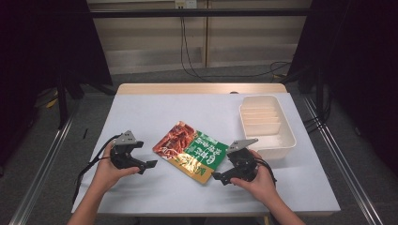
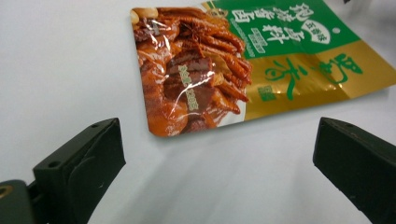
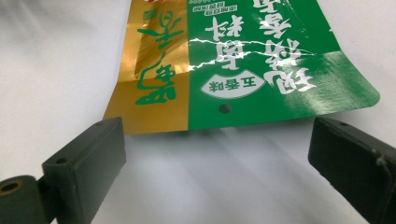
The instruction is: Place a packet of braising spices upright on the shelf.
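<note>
Two grippers flanked one pouch [image 1: 194,151] on the white table [image 1: 141,112], each held by a hand. The left gripper [image 1: 148,163] had its jaws spread wide and held nothing; in the left gripper view, the pouch's red photo-printed end [image 2: 187,88] lay just ahead of the fingers [image 2: 84,163], apart from them. The right gripper [image 1: 217,176] likewise stood fully open and empty; in the right gripper view, the green-and-gold end [image 3: 224,84] lay just beyond its fingers [image 3: 88,158], with that edge curling slightly off the table.

Step in hand, as judged: approach, with both grippers lined up on opposite ends of the pouch and no contact made. The next move would likely call for advancing one gripper until a pouch edge sat between its fingers, then closing; the lifted edge at the right gripper offered the easier entry, since the flat edge could slide away.

Count: two grippers, one pouch, one white divided tray [image 1: 286,140] standing beyond the right gripper, well apart from the left.
</note>
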{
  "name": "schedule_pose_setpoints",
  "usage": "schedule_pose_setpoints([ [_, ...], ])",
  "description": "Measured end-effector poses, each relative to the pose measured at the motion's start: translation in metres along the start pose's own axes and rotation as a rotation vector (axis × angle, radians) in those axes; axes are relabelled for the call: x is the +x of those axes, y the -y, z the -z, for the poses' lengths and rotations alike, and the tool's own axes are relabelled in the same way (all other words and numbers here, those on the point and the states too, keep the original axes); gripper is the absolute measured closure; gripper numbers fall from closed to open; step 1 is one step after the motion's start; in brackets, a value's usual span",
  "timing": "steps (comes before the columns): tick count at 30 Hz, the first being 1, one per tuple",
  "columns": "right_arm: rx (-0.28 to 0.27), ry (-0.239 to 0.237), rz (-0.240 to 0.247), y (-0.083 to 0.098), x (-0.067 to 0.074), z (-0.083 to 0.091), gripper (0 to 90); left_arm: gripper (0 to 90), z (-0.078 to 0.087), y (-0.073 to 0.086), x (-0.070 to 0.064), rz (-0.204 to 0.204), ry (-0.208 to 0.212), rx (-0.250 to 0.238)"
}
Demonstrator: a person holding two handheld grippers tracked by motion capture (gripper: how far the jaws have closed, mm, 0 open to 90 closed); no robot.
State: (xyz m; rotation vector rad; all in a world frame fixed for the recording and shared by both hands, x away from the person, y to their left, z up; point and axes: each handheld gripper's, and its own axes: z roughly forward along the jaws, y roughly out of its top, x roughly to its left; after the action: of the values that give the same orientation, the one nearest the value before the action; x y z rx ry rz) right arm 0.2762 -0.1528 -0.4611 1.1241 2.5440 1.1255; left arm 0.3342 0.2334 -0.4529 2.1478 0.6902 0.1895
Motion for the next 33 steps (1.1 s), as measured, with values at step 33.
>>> schedule_pose_setpoints([
  [33, 0.041, -0.032, -0.182, -0.002, -0.002, -0.022, 9.8, 6.4, 0.002, -0.001, -0.003, -0.029, -0.029, -0.008],
])
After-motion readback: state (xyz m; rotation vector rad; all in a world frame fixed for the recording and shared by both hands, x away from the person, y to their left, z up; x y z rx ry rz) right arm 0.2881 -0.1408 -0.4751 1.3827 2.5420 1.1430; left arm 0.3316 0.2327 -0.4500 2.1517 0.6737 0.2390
